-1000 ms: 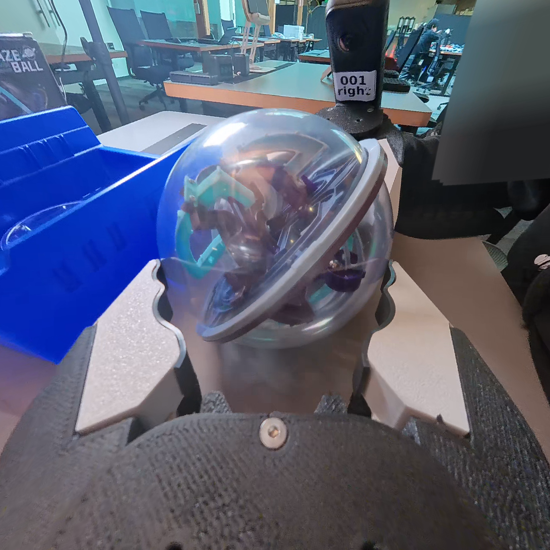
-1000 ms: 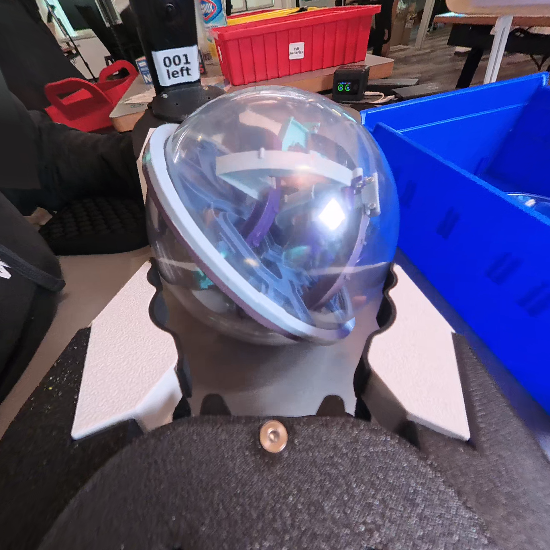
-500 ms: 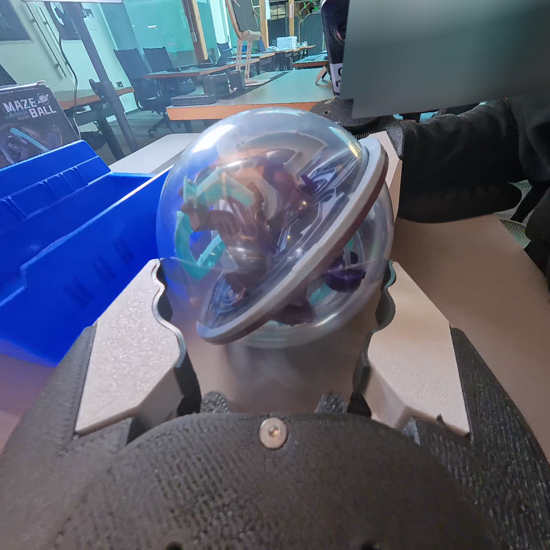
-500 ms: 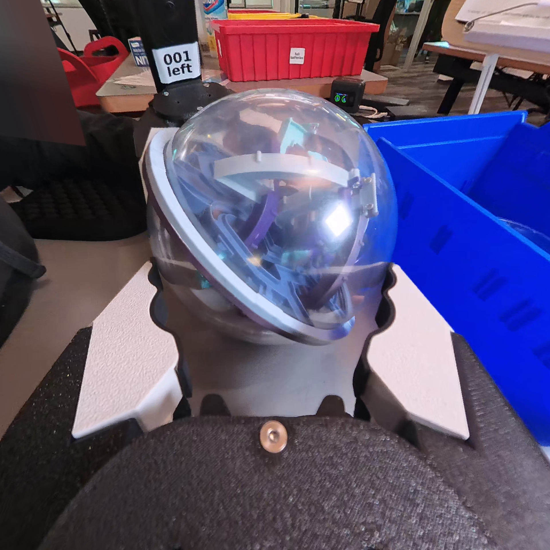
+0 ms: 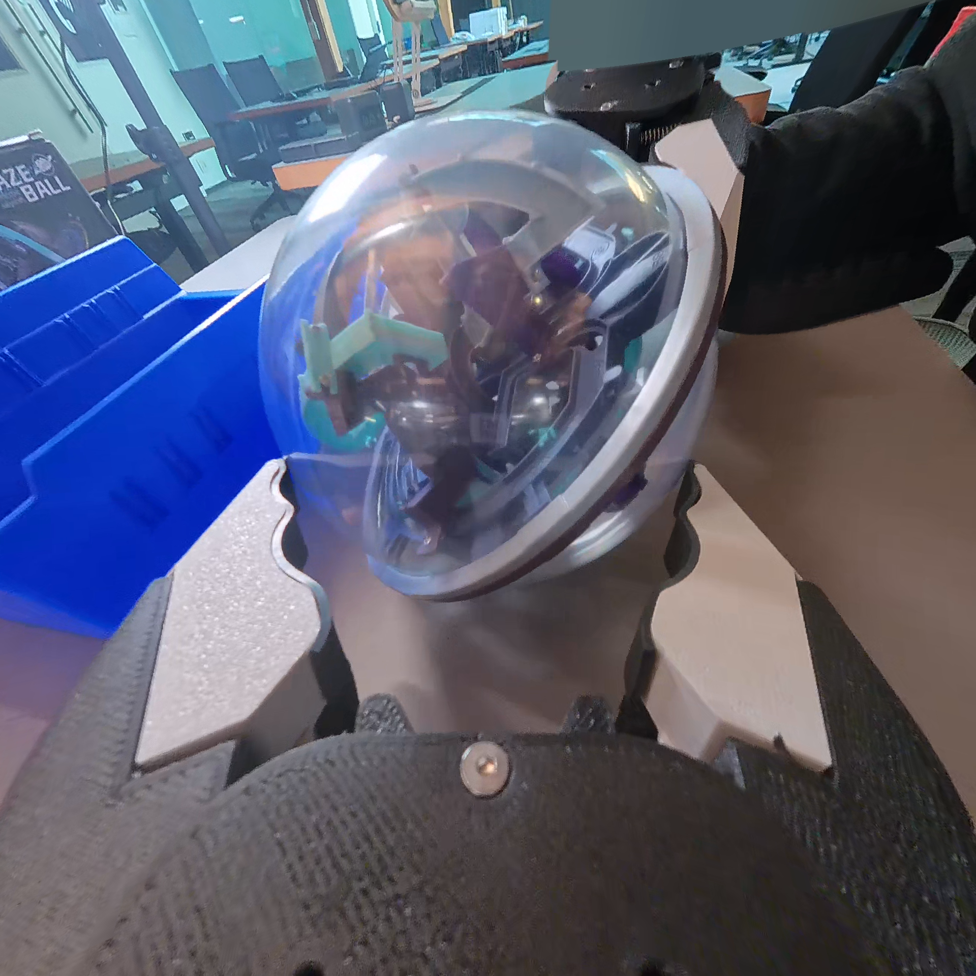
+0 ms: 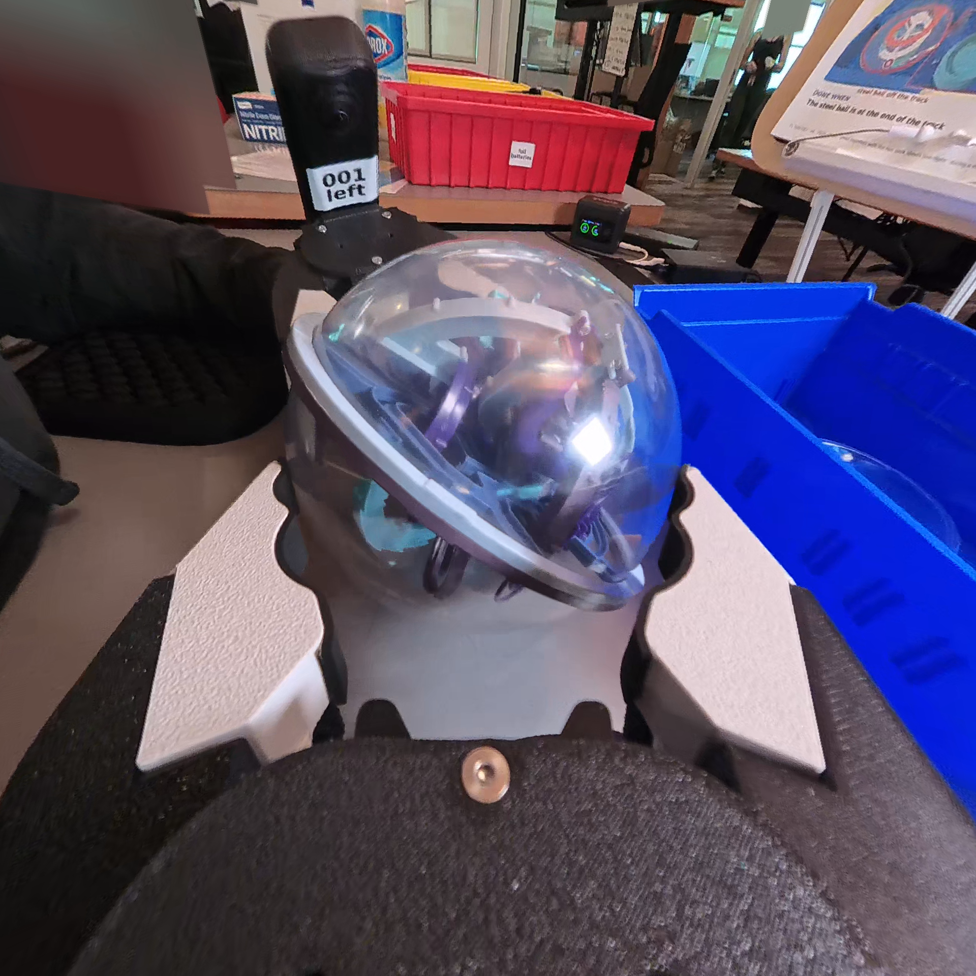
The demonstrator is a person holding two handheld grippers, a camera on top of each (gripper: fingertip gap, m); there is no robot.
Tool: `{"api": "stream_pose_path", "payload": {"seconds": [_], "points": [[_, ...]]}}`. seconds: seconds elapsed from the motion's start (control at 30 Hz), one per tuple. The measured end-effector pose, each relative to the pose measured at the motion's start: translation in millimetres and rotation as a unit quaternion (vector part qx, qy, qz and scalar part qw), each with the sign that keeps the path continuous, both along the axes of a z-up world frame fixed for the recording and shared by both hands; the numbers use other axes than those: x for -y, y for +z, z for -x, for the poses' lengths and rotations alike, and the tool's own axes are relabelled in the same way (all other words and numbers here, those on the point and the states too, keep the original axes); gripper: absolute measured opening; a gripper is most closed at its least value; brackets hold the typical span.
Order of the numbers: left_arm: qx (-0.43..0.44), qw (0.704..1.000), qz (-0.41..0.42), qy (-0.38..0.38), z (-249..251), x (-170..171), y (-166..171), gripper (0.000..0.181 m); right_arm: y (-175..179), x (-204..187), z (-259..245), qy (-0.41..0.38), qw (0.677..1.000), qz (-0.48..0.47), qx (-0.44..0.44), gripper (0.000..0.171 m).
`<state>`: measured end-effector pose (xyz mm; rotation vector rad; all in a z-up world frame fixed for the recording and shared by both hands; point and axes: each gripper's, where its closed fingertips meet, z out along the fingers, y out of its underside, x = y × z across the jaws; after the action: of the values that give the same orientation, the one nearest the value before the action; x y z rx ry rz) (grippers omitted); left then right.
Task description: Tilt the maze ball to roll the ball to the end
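Note:
The maze ball [image 5: 491, 343] is a clear sphere with a grey ring around it and purple, teal and grey tracks inside. It is held above the tan table [image 5: 845, 475] between my two grippers, which face each other. My left gripper [image 5: 486, 475] clasps its lower sides with both white fingers [image 5: 232, 607]. My right gripper [image 6: 483, 472] does the same from the opposite side of the ball [image 6: 475, 422]. The ring slants steeply in both views. I cannot pick out the small ball inside.
A blue bin [image 5: 132, 449] stands close beside the ball and also shows in the right wrist view [image 6: 845, 475], with a clear dome [image 6: 892, 501] inside. A red bin [image 6: 501, 142] sits on a far table. A person's dark sleeve [image 5: 845, 222] is behind the ball.
The ball has been tilted between the two grippers. Its ring now slants more steeply and the inner tracks have turned. Both grips have held.

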<state>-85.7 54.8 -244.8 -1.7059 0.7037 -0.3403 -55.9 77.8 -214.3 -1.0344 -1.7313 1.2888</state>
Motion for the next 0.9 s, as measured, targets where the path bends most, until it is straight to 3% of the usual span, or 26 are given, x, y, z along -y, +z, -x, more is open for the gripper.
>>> {"api": "stream_pose_path", "payload": {"seconds": [0.17,0.33,0.5,0.9], "points": [[-0.011,0.999,0.048,-0.004,7.7,6.0,-7.5,0.135,5.2,0.5,3.4,-0.004,1.000,-0.004,-0.002,0.134],[0.018,1.000,-0.014,0.014,14.8,9.6,42.5,0.137,6.2,-0.2,7.2,-0.012,1.000,-0.019,0.000,0.130],[-0.021,0.999,-0.020,0.019,2.1,-1.3,33.4,0.138,3.3,0.4,7.7,-0.013,1.000,-0.024,0.003,0.130],[-0.022,0.999,-0.039,0.012,-3.2,-2.5,36.7,0.134,-13.4,-6.7,2.3,-0.011,1.000,-0.015,0.025,0.136]]}}
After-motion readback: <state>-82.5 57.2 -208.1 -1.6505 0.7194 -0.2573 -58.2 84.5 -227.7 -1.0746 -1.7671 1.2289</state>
